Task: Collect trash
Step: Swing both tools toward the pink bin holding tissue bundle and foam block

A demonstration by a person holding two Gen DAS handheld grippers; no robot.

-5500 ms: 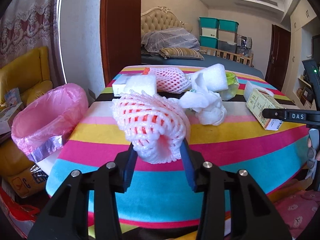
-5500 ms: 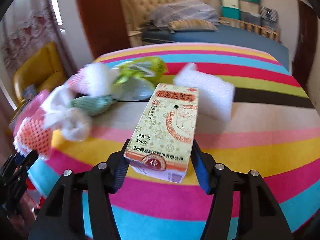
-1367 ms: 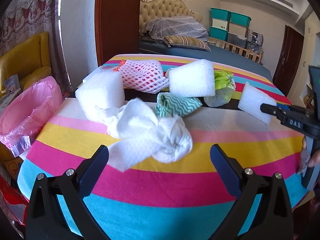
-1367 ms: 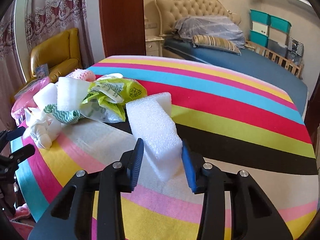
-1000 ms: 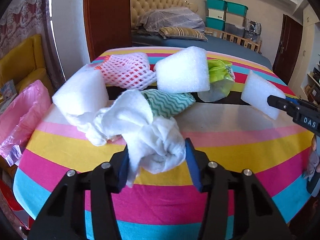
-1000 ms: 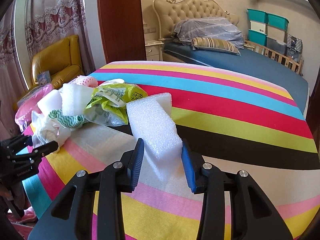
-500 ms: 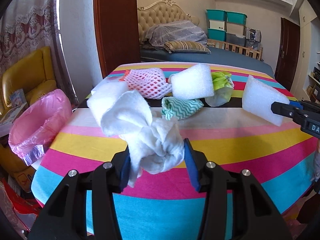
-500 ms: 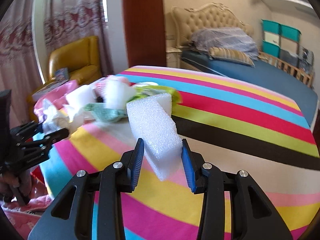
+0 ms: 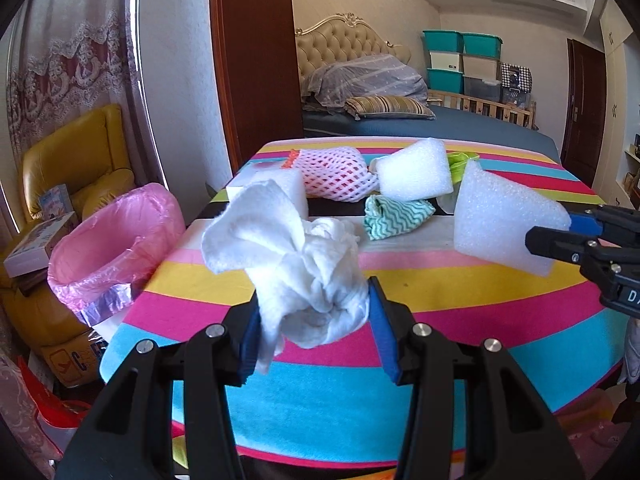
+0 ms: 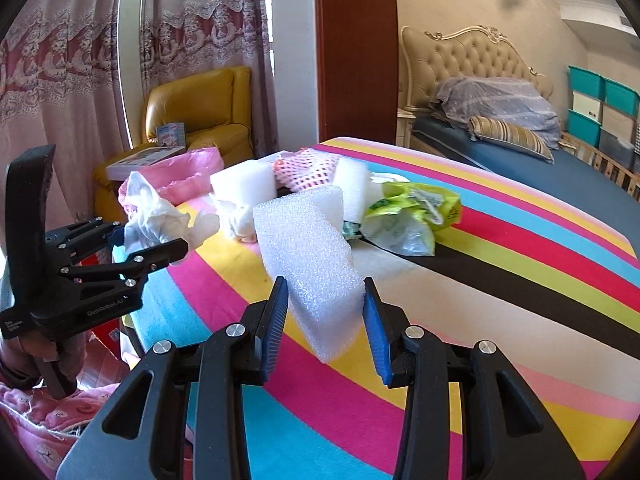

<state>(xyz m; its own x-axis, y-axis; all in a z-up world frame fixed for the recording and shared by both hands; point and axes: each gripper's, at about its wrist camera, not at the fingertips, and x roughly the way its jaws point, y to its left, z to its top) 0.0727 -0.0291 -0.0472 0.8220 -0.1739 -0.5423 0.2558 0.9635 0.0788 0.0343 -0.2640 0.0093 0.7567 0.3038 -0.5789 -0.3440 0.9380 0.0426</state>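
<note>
Above the striped worktop (image 9: 460, 292), the left hand-held gripper (image 9: 316, 320) is clenched on a crumpled white tissue wad (image 9: 304, 264), while the right hand-held gripper (image 10: 324, 312) grasps a white foam block (image 10: 308, 256). The pink-lined trash bin (image 9: 116, 240) stands just beside the worktop's left edge; more foam, netting (image 9: 336, 174) and a green bag (image 10: 412, 208) lie on the worktop.
</note>
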